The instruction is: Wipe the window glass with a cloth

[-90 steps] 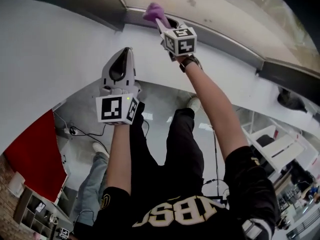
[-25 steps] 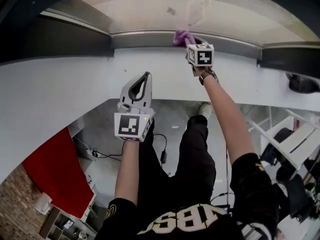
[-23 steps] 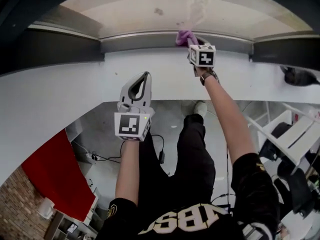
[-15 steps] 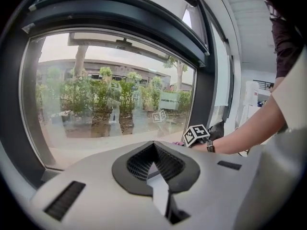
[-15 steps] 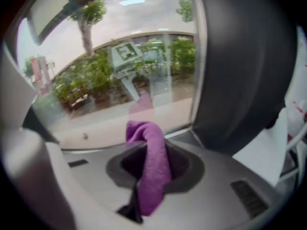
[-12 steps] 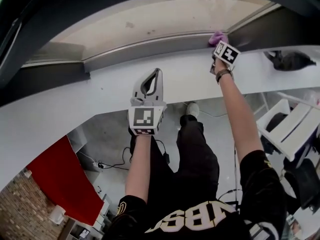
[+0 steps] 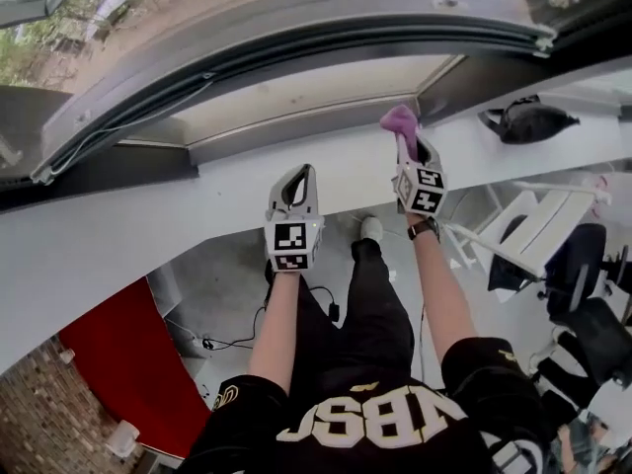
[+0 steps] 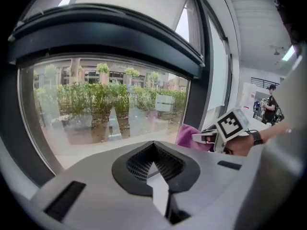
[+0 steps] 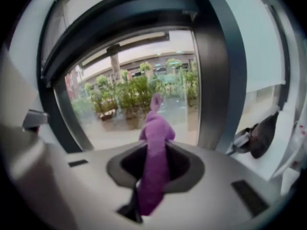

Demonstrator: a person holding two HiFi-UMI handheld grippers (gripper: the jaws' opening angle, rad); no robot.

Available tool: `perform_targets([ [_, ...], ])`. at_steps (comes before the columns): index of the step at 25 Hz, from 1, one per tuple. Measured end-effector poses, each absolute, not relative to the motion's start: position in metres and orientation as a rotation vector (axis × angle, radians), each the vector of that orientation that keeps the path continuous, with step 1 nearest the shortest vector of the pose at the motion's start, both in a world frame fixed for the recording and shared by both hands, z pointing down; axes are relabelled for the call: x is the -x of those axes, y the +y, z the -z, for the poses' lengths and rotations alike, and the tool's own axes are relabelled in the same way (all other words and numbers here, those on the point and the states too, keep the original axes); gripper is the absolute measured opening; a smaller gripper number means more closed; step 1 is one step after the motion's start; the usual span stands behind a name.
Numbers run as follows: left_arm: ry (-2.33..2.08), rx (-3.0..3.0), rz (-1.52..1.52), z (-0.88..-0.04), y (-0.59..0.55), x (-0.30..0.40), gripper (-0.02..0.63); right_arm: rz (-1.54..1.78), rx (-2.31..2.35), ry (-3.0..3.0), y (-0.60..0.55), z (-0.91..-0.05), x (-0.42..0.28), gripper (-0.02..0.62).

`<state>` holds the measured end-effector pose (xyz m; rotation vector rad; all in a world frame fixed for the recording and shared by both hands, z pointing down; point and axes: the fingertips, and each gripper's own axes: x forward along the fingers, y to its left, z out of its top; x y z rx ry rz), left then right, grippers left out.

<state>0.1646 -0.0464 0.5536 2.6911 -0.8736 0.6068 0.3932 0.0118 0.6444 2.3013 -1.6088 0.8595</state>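
The window glass (image 7: 296,92) sits in a dark frame above a white sill (image 7: 148,215). A purple cloth (image 7: 400,119) sticks out of my right gripper (image 7: 406,144), which is shut on it near the pane's lower right corner. In the right gripper view the cloth (image 9: 156,147) hangs between the jaws, a short way off the glass (image 9: 129,104), which shows its faint reflection. My left gripper (image 7: 299,174) hovers over the sill to the left, shut with nothing in it. In the left gripper view, the cloth (image 8: 188,135) and the right gripper's marker cube (image 8: 232,124) appear at the right.
A black bag (image 7: 528,121) lies on the sill at the right, also seen as the bag (image 9: 261,135) in the right gripper view. A white chair (image 7: 533,230) stands below it. A red panel (image 7: 118,363) is at lower left. A dark upright frame post (image 9: 218,80) borders the pane.
My right gripper slid the cloth rightward along the glass's bottom edge, then drew back from the pane. The head view has tilted up. My left gripper stayed shut over the sill.
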Motion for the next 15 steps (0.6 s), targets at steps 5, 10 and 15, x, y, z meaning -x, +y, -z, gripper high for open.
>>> perform_targets([
  [5, -0.846, -2.785, -0.512, -0.469, -0.048, -0.127, 0.014, -0.808, -2.456, -1.721, 0.013, -0.518, -0.331, 0.079],
  [10, -0.946, -2.784, -0.307, -0.377, -0.067, -0.087, 0.014, -0.593, -2.476, -1.819, 0.003, -0.405, -0.277, 0.078],
  [15, -1.004, -2.898, -0.131, -0.295, -0.073, -0.072, 0.014, -0.459, -2.421, -1.983, -0.001, -0.335, -0.228, 0.078],
])
